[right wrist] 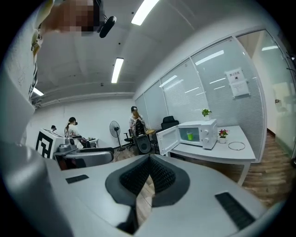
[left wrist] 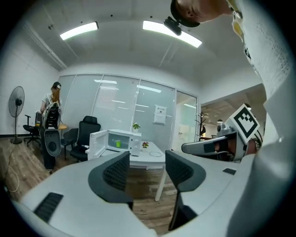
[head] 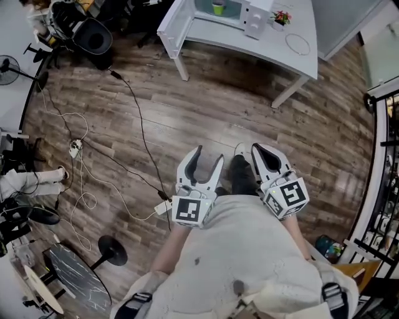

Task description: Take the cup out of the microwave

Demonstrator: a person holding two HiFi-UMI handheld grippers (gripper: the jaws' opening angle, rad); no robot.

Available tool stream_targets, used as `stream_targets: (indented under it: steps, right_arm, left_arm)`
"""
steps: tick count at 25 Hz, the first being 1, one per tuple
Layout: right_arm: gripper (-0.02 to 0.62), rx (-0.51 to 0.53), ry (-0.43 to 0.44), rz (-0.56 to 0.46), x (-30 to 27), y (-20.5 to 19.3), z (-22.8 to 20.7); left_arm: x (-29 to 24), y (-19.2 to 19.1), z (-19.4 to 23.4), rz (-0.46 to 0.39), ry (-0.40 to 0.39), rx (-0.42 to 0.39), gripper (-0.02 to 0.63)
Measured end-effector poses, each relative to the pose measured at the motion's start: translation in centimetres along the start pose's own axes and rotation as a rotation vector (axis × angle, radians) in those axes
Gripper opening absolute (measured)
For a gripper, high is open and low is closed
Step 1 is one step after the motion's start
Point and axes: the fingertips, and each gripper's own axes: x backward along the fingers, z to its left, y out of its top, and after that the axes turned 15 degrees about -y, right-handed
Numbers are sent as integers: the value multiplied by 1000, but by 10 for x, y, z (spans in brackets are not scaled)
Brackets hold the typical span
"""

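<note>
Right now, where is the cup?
In the head view the green cup sits at top centre, inside the open microwave on the white table, left of a small flower pot.

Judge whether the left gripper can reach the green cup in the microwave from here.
Probably not yet: the left gripper hangs across the wooden floor from the cup. The microwave door is open, though.

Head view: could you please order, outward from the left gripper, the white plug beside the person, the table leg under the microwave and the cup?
1. White plug, floor beside left gripper.
2. Table leg, ahead.
3. Cup, in microwave.
</note>
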Motion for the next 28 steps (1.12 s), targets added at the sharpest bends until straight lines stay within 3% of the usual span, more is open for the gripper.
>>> stream_targets:
  steps: [4, 14, 22, 28]
  right_arm:
    - [8, 23, 13, -29, 10, 11, 25]
    - [8, 13, 21, -30, -19, 13, -16]
    - [8, 39, 33, -25, -52, 23, -39]
    - [9, 54, 31, -36, -93, 49, -63]
  left_arm:
    - [23, 6, 10, 4, 46, -9, 245]
    - [-32, 0, 13, 3, 26, -38, 245]
    - [-64, 0, 37, 50, 80, -17, 244]
    - [-108, 18, 62, 7, 62, -40, 245]
